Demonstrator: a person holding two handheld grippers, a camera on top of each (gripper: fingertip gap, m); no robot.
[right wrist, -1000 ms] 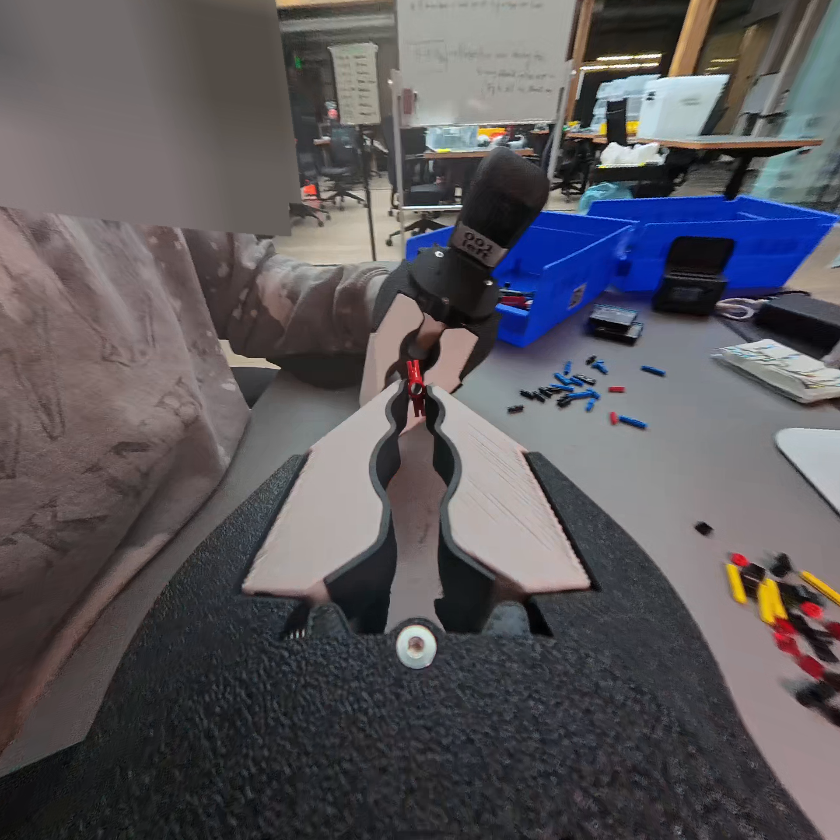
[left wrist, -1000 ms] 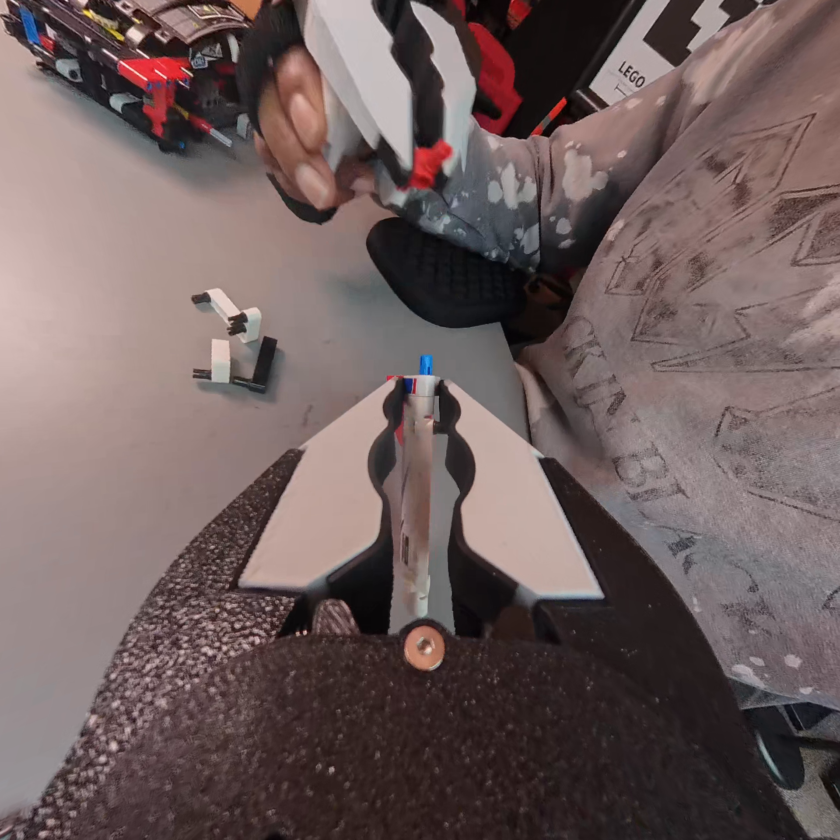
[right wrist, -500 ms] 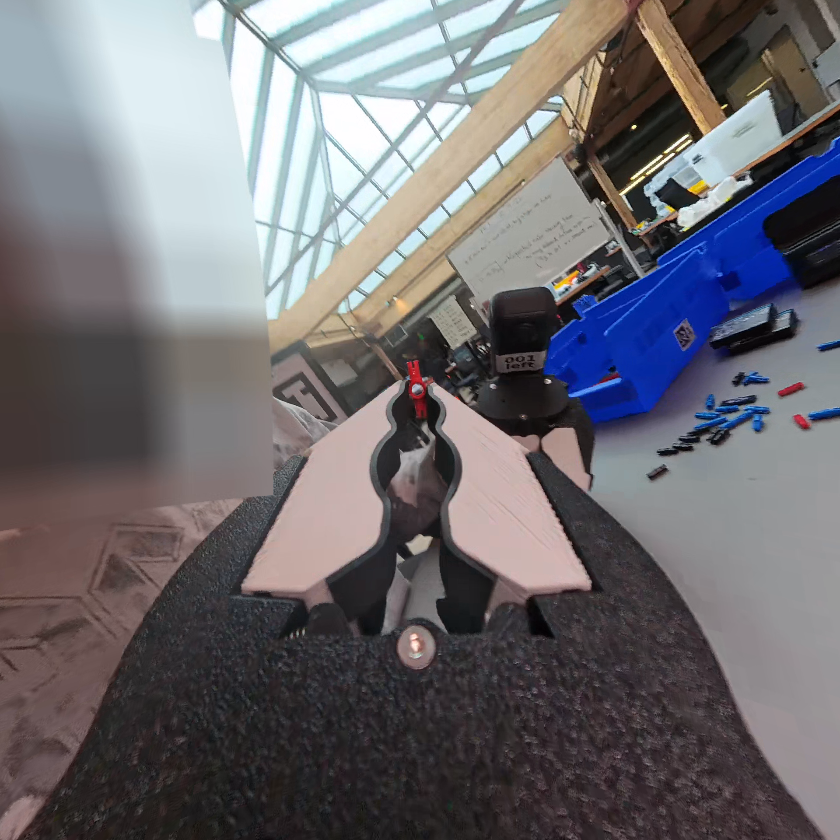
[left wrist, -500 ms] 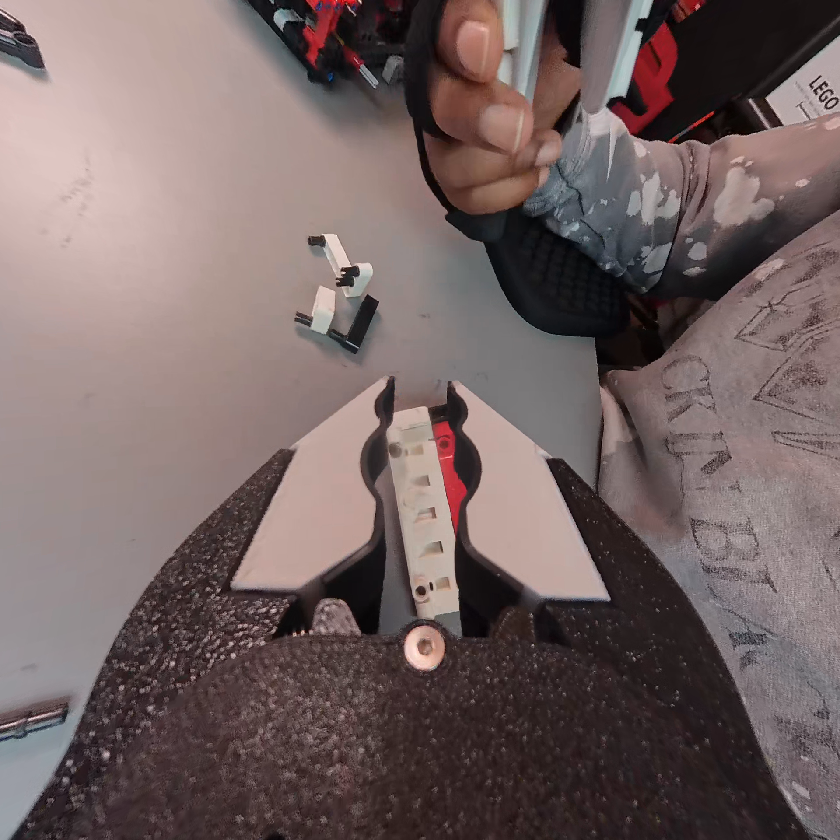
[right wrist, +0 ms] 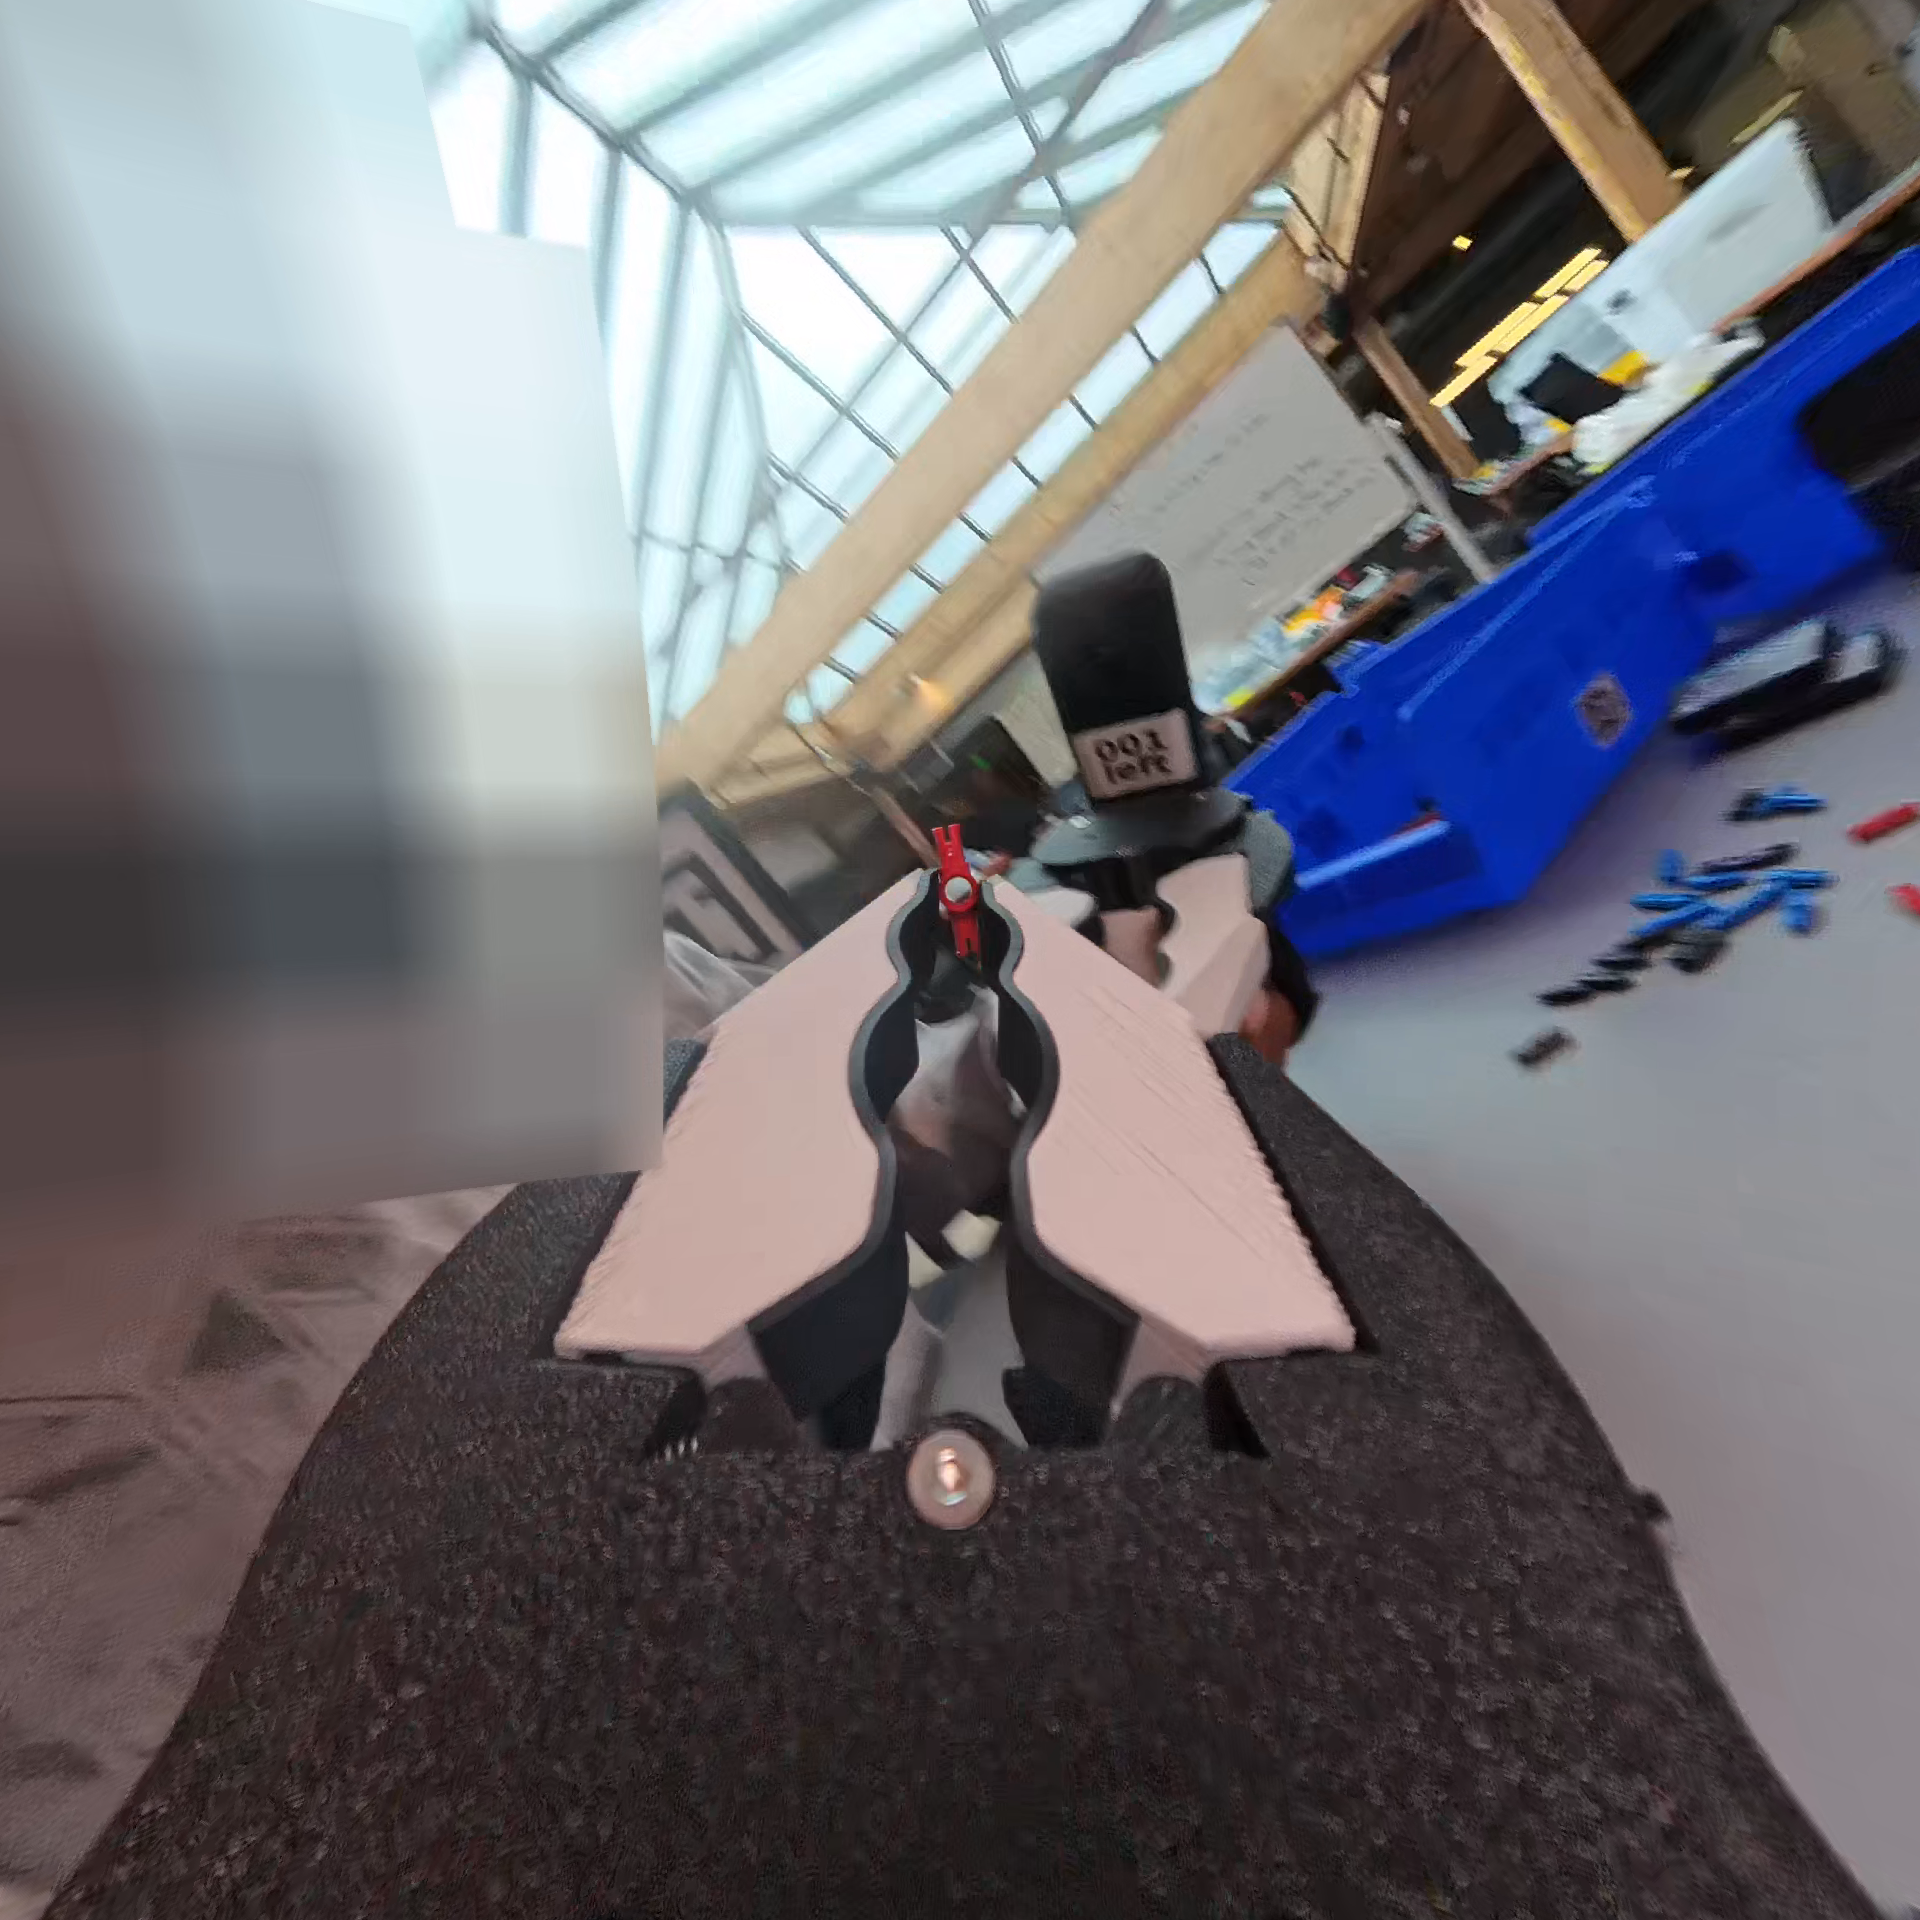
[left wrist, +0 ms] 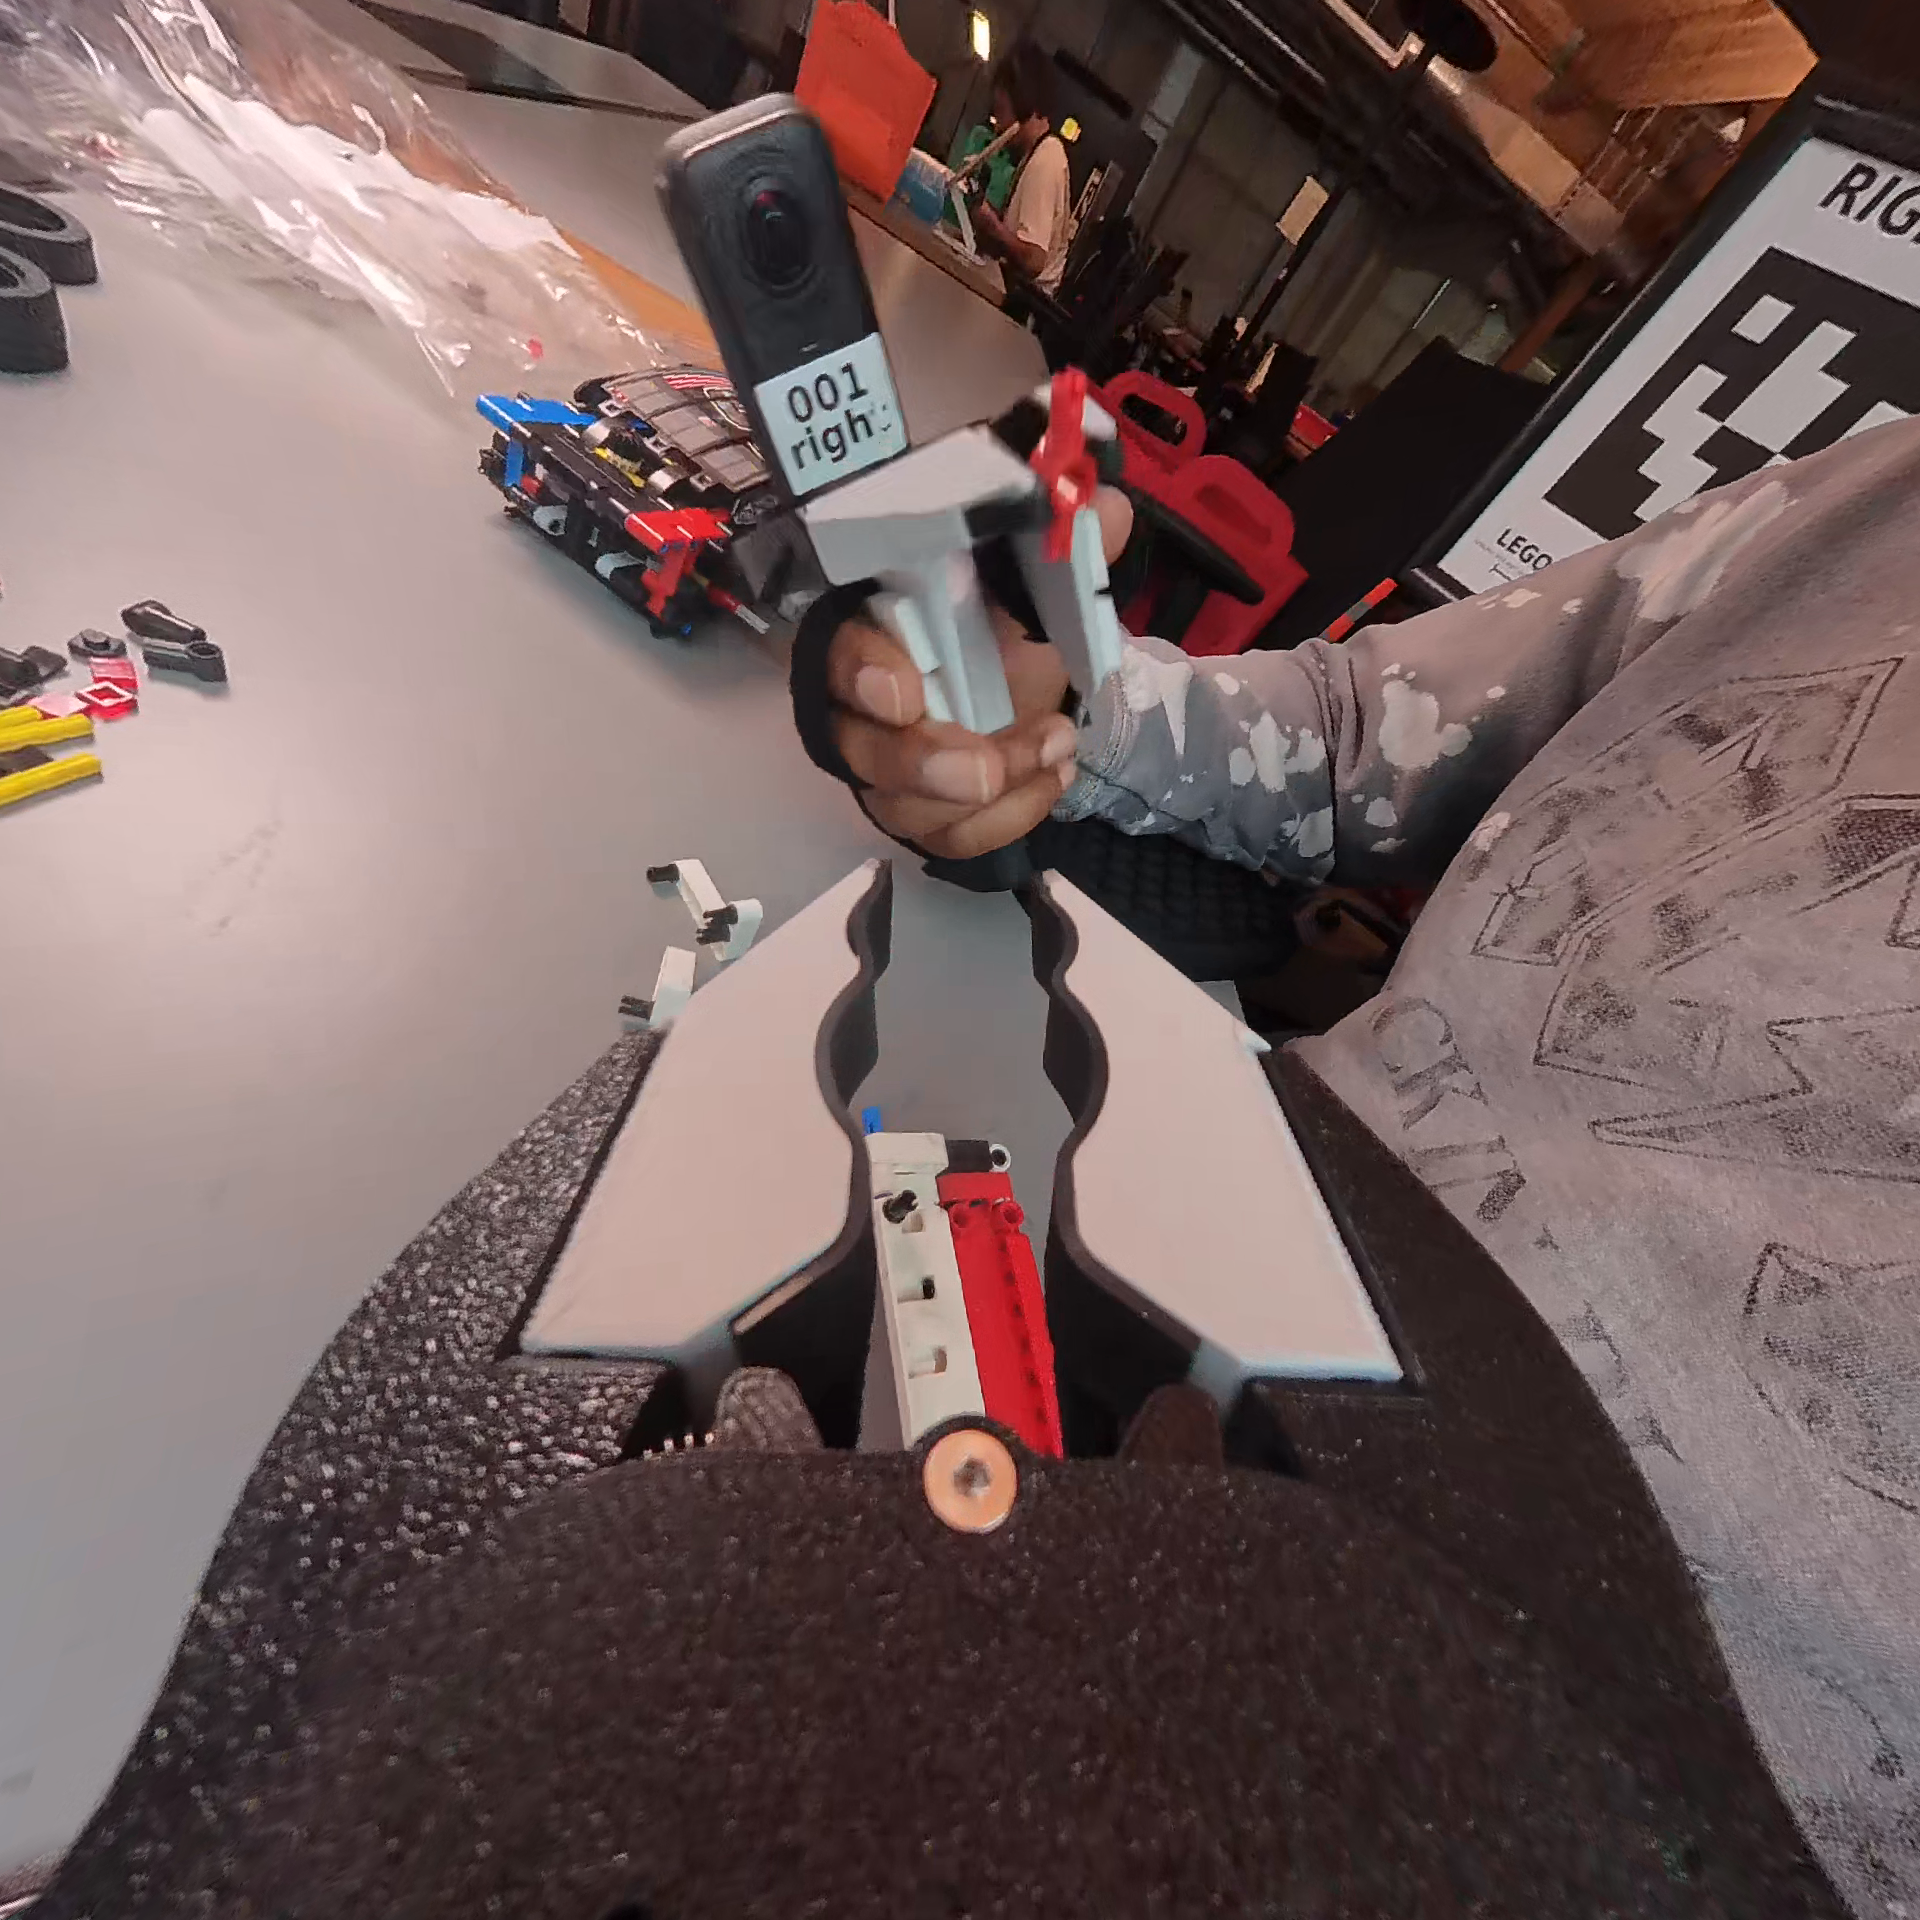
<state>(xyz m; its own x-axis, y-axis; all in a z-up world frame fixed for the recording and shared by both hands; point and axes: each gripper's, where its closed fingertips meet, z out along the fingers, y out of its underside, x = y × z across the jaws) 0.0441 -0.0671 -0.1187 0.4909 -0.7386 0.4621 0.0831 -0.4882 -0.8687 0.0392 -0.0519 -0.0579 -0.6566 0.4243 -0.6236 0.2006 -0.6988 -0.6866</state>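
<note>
My left gripper (left wrist: 964, 883) stands above the grey table (left wrist: 312, 935). Its jaws are partly apart around a white and red brick assembly (left wrist: 956, 1278), which sits deep between them near the base, with a blue pin at its far end. My right gripper (right wrist: 956, 906) is shut on a small red pin (right wrist: 949, 847) at its tips and points up toward the glass roof. It also shows in the left wrist view (left wrist: 1049, 468), raised in a hand (left wrist: 935, 758) just beyond my left fingertips. The left gripper also shows in the right wrist view (right wrist: 1184, 935).
Two small white and black brick pieces (left wrist: 707, 914) lie on the table left of my left fingers. A brick vehicle model (left wrist: 634, 488) stands farther back. Yellow and black parts (left wrist: 62, 727) and tyres (left wrist: 31, 281) lie at the left. Blue bins (right wrist: 1558, 675) and loose pins (right wrist: 1714, 904) are at the right.
My left gripper has tilted up from facing down at the table. The assembly turned flat and slid back toward the jaws' base. My right gripper swung upward, still holding the red pin.
</note>
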